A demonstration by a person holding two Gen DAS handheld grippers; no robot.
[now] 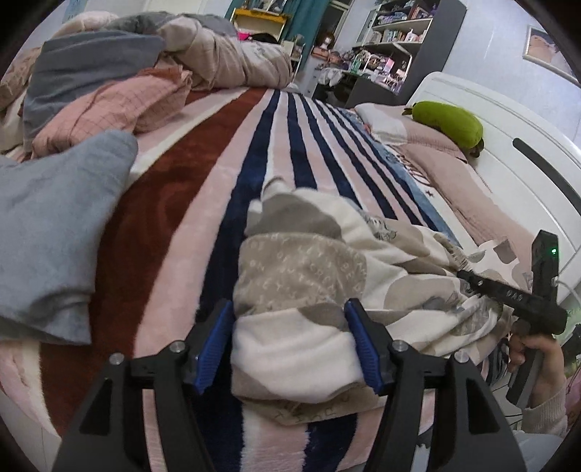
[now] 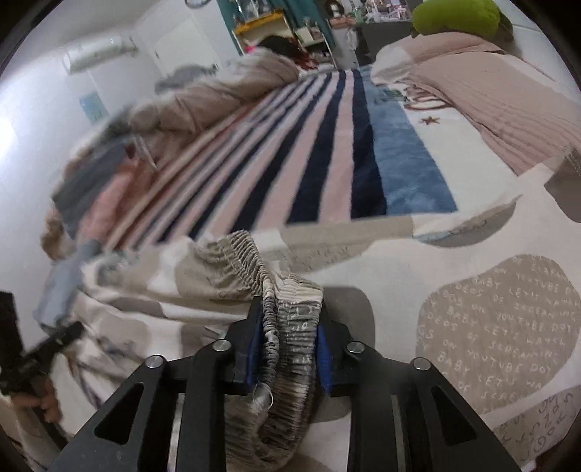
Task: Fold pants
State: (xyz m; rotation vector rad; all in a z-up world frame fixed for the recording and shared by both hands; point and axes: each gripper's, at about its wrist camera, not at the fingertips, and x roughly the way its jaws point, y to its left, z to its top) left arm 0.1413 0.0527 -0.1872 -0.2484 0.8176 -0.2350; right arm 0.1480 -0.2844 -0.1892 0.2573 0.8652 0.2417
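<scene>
Fleece pants [image 2: 290, 326] waistband pinched in right hand-held gripper [image 2: 288, 348].

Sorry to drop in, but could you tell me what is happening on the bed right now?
A person with a gripper in each hand is folding patterned pants on a striped blanket. The right gripper is shut on the gathered elastic waistband. The left gripper is open, with a bunched part of the pants between its fingers. The fabric is still rumpled, so the fold is not finished.

You're in a home bedroom: striped blanket [image 1: 225, 152] on bed, pillows [image 1: 428, 145] right, cluttered shelves [image 1: 395, 32] top right.
</scene>
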